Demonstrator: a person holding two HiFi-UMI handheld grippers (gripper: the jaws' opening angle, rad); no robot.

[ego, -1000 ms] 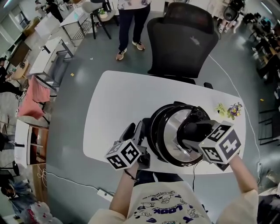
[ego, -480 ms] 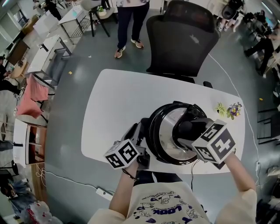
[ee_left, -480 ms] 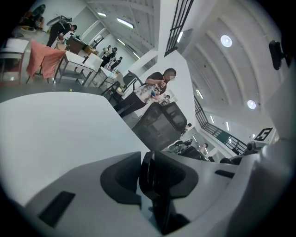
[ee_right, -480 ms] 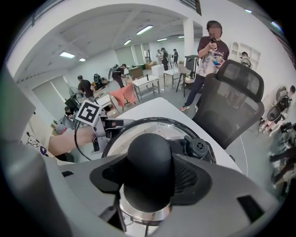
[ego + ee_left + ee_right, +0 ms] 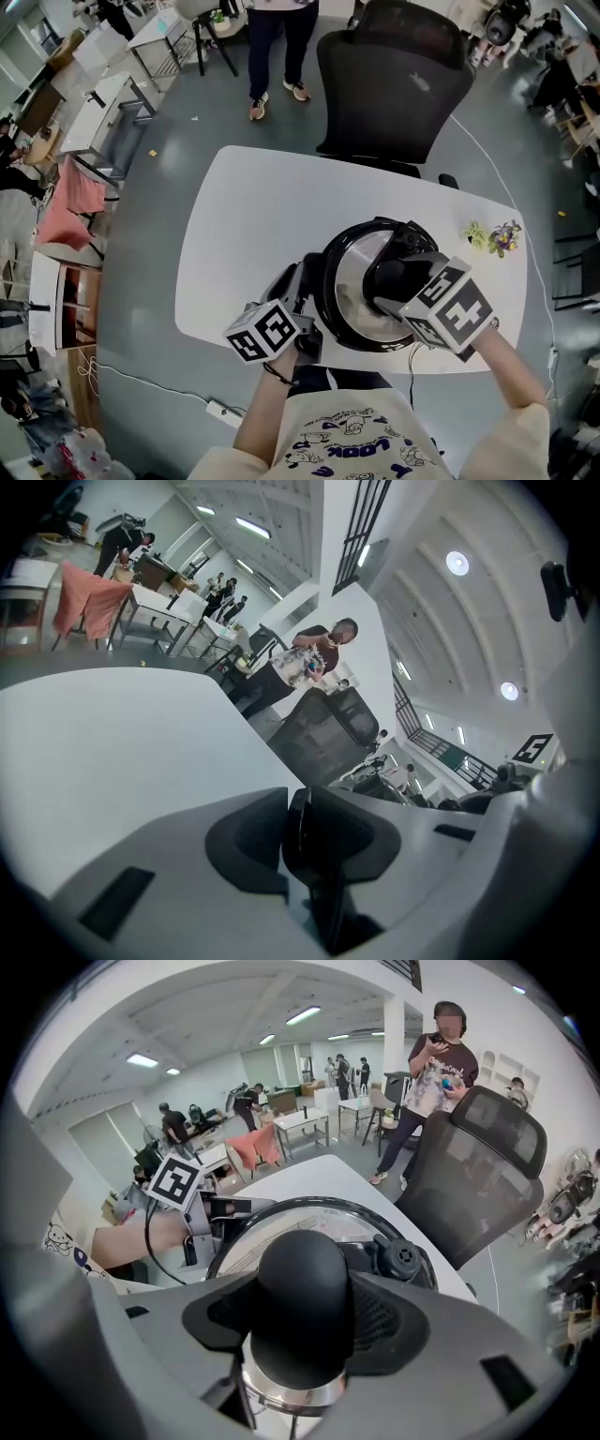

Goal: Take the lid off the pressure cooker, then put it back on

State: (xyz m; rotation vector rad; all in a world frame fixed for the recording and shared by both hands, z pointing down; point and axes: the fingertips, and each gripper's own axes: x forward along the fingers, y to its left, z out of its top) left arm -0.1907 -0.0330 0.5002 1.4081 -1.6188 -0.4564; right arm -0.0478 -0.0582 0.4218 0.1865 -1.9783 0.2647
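The pressure cooker stands on the white table near its front edge, and its steel lid has a black rim. My right gripper comes down from above and is shut on the lid's round black knob, which fills the space between its jaws. On the cooker's left side, my left gripper has just been closing its jaws. A thin black side handle of the cooker sits between the pads, which press on it. A black valve sits on the lid behind the knob.
A black office chair stands at the table's far side, with a person standing behind it. A small bunch of flowers lies at the table's right end. A cable hangs off the front edge below the cooker.
The right gripper, holding the knob, has shifted a little to the left. The left gripper has stayed at the cooker's left side.
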